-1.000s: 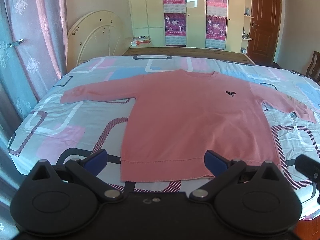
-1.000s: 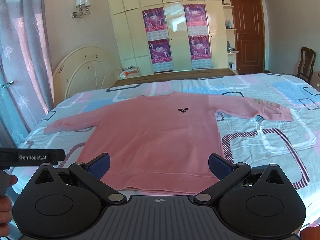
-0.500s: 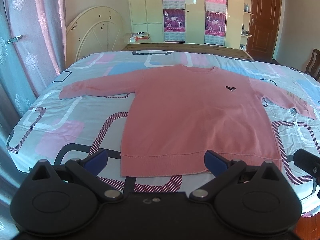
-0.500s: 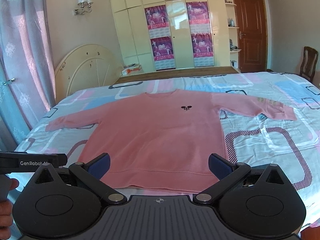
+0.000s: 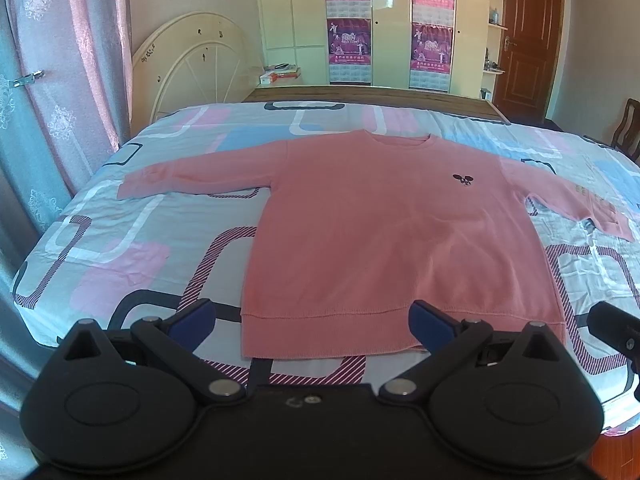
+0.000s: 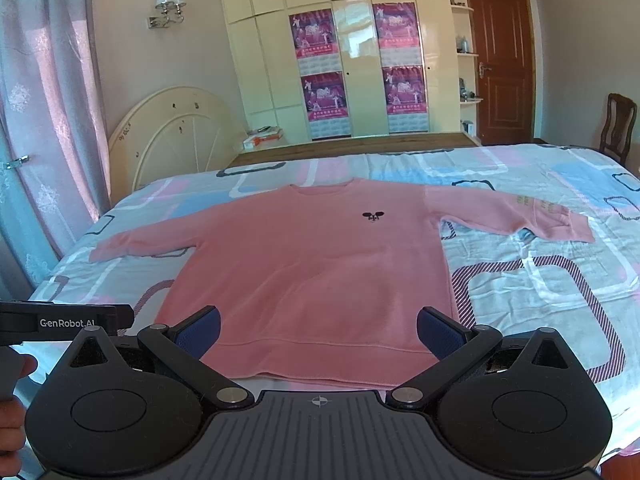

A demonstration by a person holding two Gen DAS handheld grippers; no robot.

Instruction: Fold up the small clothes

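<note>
- On my left wrist view I see the pink sweater (image 5: 384,240) spread flat and face up on the bed (image 5: 132,240), its sleeves out to both sides and its neck toward the far edge.
- My left gripper (image 5: 312,322) is spread wide, its blue fingers (image 5: 194,316) holding nothing.
- The sweater's bottom hem lies just beyond those fingers: the left finger is over bare bedsheet beside the hem's left corner, and the right finger sits in front of the hem, toward its right half. I cannot tell whether either one touches the cloth.
- On the right wrist view the sweater (image 6: 316,276) lies straight ahead, with a small dark logo (image 6: 373,215) on the chest.
- My right gripper (image 6: 318,334) is also wide open and empty; its fingers (image 6: 438,336) frame the hem, one near each bottom corner, with the cloth showing between them.
- At the left edge of that view I see part of the other gripper body marked "GenRobot.AI", with a hand (image 6: 12,408) below it.
- Behind the bed stand a cream wardrobe (image 6: 360,40) with posters, a brown door (image 6: 502,68), and a pink curtain (image 6: 40,120) on the left.
</note>
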